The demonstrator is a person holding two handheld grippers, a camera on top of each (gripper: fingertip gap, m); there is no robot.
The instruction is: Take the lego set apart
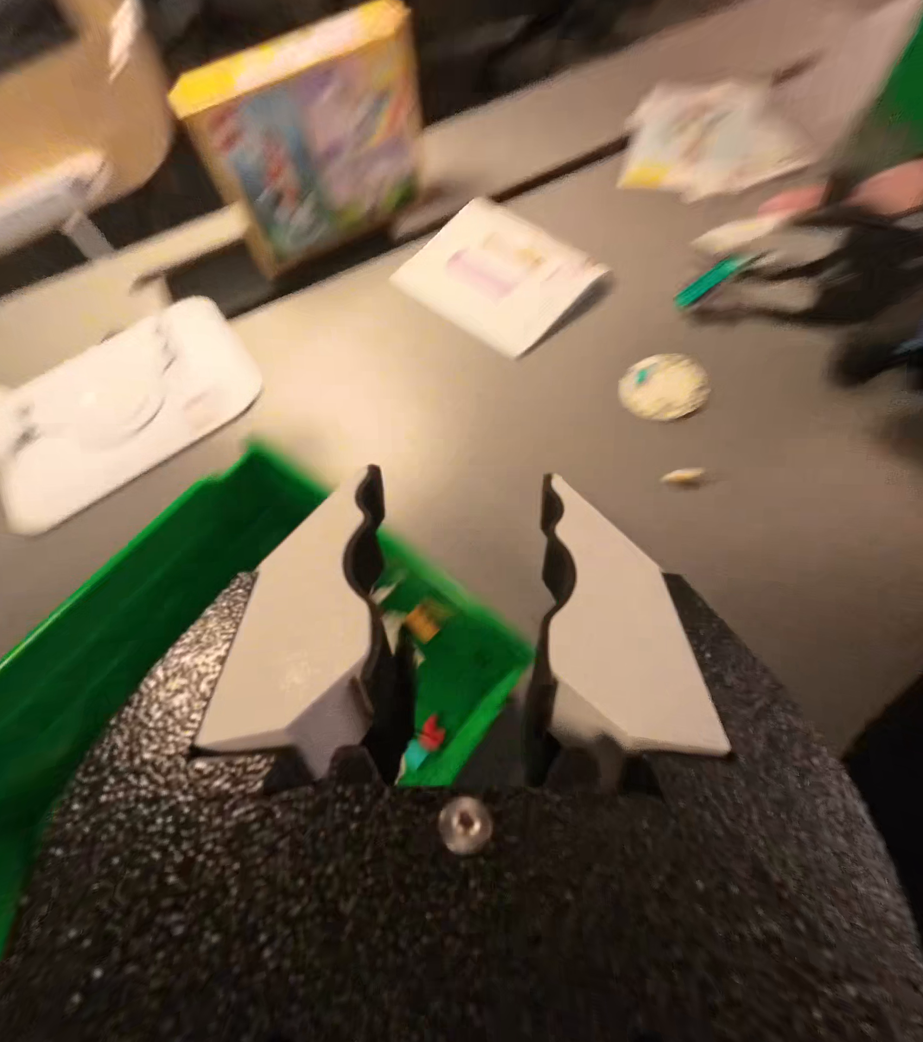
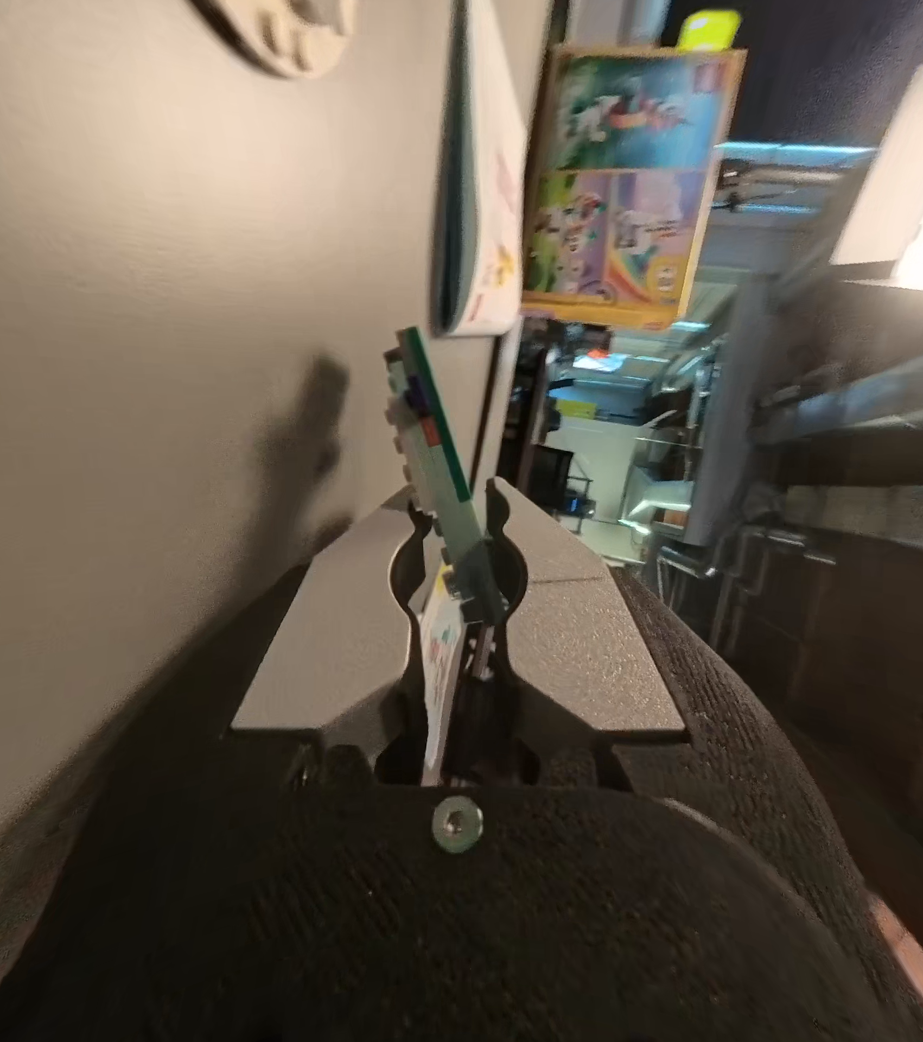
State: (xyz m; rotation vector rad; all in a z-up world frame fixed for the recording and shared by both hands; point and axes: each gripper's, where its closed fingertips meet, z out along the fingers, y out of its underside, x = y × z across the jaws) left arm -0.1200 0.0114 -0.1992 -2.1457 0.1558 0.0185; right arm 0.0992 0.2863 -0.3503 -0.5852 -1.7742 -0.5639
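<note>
My left gripper (image 1: pixel 462 485) is open and empty, above the near corner of a green bin (image 1: pixel 109 592) that holds loose lego pieces (image 1: pixel 428 738). My right gripper (image 2: pixel 450 504) is shut on a flat lego assembly (image 2: pixel 428 428) of green, white, purple and red plates, held on edge above the grey table (image 2: pixel 137 282). The view is rolled sideways. In the left wrist view the right gripper (image 1: pixel 865 265) shows far right, blurred, with the green plate (image 1: pixel 712 279) sticking out. A round cream lego piece (image 1: pixel 663 387) and a small pale piece (image 1: pixel 683 477) lie on the table.
The lego box (image 1: pixel 307 141) stands at the table's back edge; it also shows in the right wrist view (image 2: pixel 622 186). An instruction booklet (image 1: pixel 498 276) lies in front of it. A white flat device (image 1: pixel 115 406) lies left. Papers (image 1: pixel 712 141) lie at back right. My hands' fingertips stand some 40 centimeters from each other.
</note>
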